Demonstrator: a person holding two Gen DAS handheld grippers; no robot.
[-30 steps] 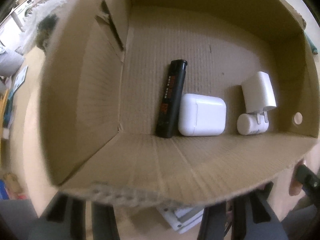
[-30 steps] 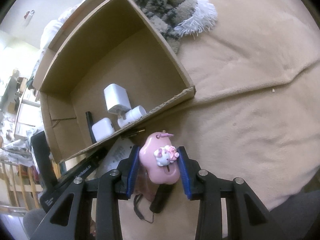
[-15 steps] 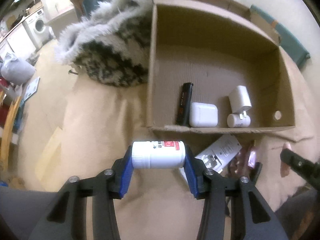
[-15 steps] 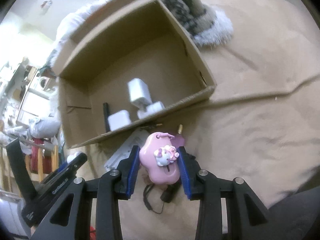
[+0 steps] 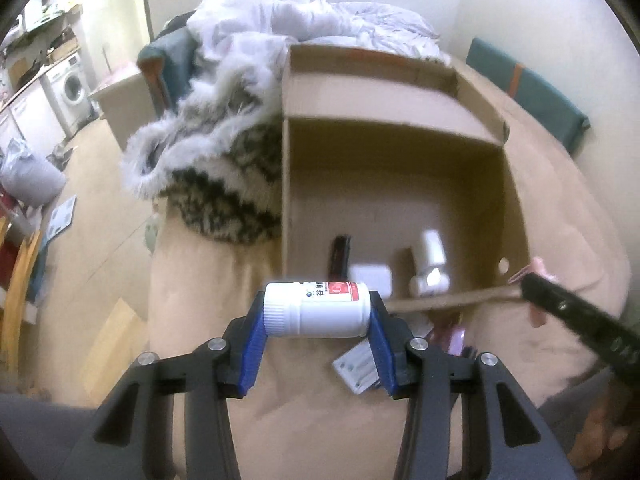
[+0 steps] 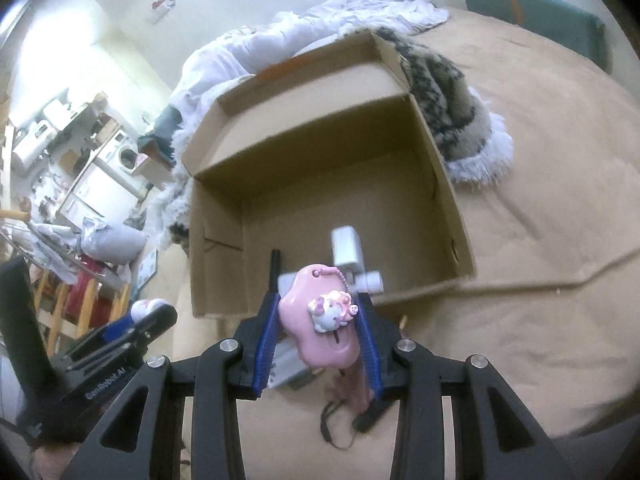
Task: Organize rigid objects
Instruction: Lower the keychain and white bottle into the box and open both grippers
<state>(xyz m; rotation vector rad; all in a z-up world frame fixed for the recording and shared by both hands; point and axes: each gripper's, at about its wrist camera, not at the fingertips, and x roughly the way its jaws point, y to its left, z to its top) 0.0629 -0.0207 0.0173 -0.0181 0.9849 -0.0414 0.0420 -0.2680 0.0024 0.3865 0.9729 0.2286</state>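
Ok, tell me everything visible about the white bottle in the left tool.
The white bottle is a small, plastic-looking cylinder with a ribbed screw cap on its left end and a label with a red band and dark print. It lies on its side, cap closed, clamped end to end between the blue pads of the left tool. It is held in the air just before the cardboard box; only the pads touch it.

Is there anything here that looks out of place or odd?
Some items lie loose outside the cardboard box, on the blanket before its near wall: a white card and a black strap. The white bottle lies sideways in the left gripper. No spill or damage shows.
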